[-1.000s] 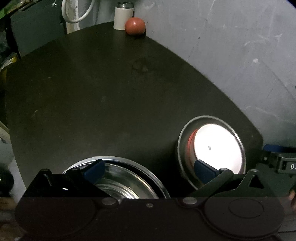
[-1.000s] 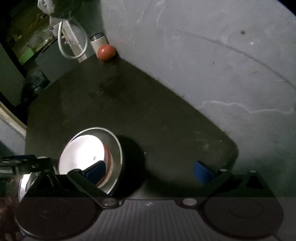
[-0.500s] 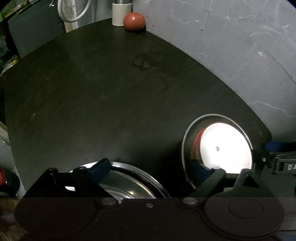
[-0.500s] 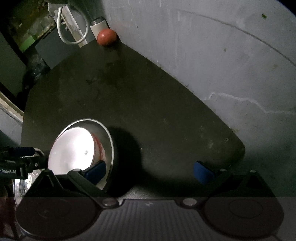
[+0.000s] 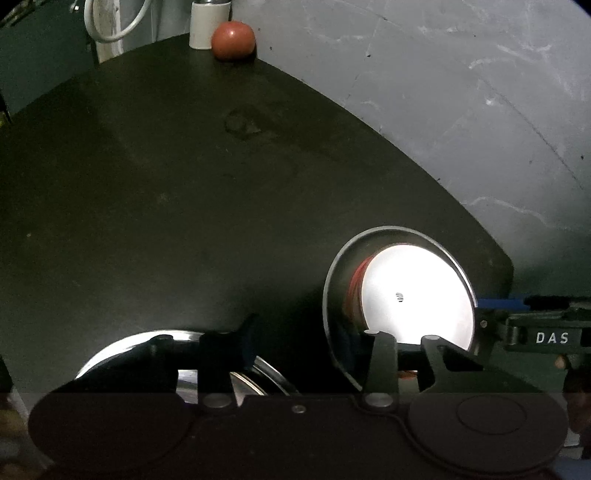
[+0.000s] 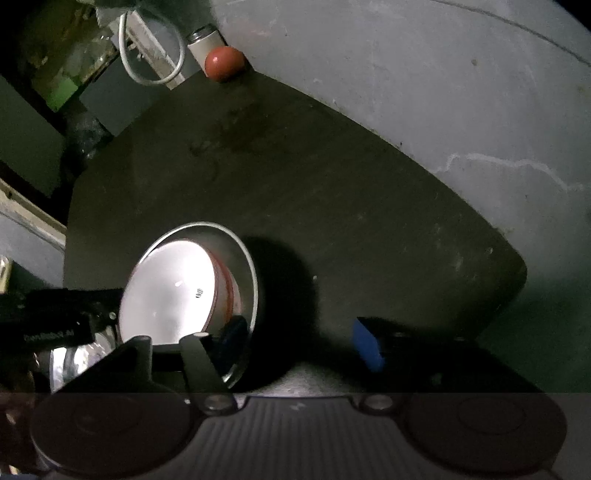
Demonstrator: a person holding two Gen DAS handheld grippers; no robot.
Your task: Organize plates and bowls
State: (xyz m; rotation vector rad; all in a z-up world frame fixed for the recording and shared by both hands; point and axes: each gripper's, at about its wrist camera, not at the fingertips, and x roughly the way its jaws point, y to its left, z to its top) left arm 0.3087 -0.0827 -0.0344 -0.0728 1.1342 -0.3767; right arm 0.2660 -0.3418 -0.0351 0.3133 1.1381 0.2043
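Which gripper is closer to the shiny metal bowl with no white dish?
Left. The left gripper, jaws just closing, has a finger over that shiny metal bowl; the right gripper, also closing, straddles the other bowl's far rim.

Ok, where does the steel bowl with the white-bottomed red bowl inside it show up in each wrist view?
Left wrist: steel bowl sits lower right, beside the table's curved edge.
Right wrist: same bowl sits lower left.
Shared landmark: red ball by the white cylinder, at the far table corner.
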